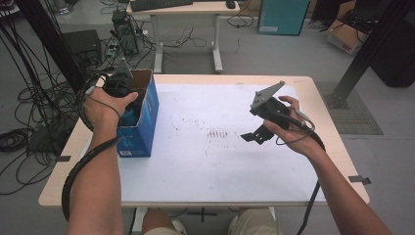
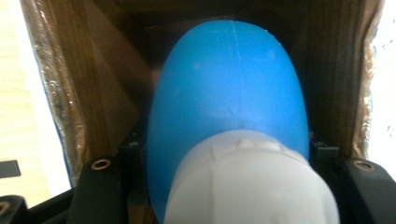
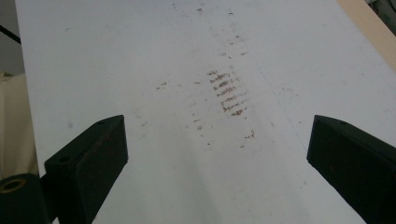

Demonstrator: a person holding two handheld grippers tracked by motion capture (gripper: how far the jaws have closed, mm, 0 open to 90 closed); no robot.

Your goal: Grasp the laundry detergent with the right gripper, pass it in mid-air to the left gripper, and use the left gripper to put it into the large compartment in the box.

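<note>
White table sheet (image 1: 215,161), brown-stained.

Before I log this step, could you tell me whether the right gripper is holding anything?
No, the right gripper has its jaws wide apart, with nothing between them but the bare white table.

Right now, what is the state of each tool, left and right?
Left tool: closed on the blue bottle, inside the blue box.
Right tool: open, holding nothing, above the white table.
</note>
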